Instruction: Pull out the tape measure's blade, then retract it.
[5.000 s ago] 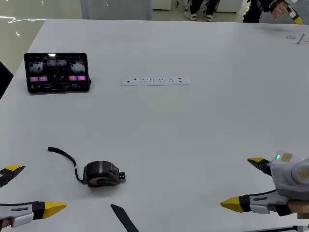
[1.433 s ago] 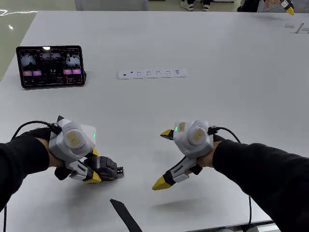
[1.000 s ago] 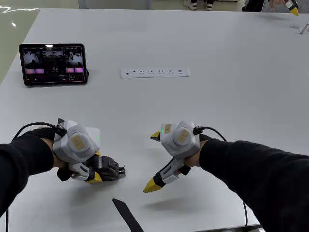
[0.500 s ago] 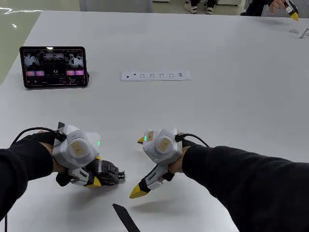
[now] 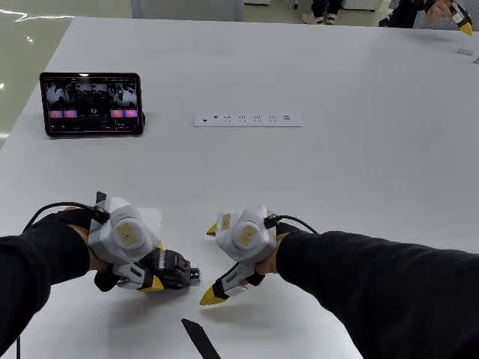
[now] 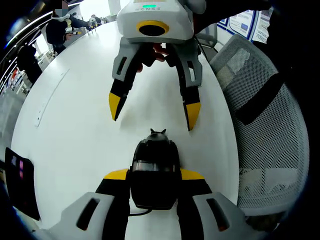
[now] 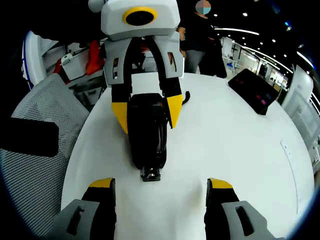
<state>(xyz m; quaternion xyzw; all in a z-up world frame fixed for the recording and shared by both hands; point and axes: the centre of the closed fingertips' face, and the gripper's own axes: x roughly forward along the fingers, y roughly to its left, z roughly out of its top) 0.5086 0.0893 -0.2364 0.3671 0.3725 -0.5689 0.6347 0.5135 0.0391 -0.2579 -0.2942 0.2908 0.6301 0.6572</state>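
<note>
The black tape measure (image 5: 174, 269) lies on the white table (image 5: 314, 172) near its front edge, and my left gripper (image 5: 150, 278) is shut on its body. In the left gripper view the tape measure (image 6: 155, 170) sits between the yellow-tipped jaws, with its blade tip (image 6: 158, 132) pointing forward. My right gripper (image 5: 209, 263) is open and faces that tip from the right, a short way off. In the right gripper view the tape measure (image 7: 147, 135) lies ahead with its blade tip (image 7: 150, 174) between my open fingertips (image 7: 102, 183) but short of them.
A tablet (image 5: 92, 103) stands at the back left. A white power strip (image 5: 247, 120) lies in the middle of the table. A black strap (image 5: 198, 339) lies at the front edge. A mesh chair (image 6: 270, 150) stands beside the table.
My right gripper has moved left toward the tape measure's tip. The left gripper has kept its hold on the tape measure, which five seconds ago lay free on the table.
</note>
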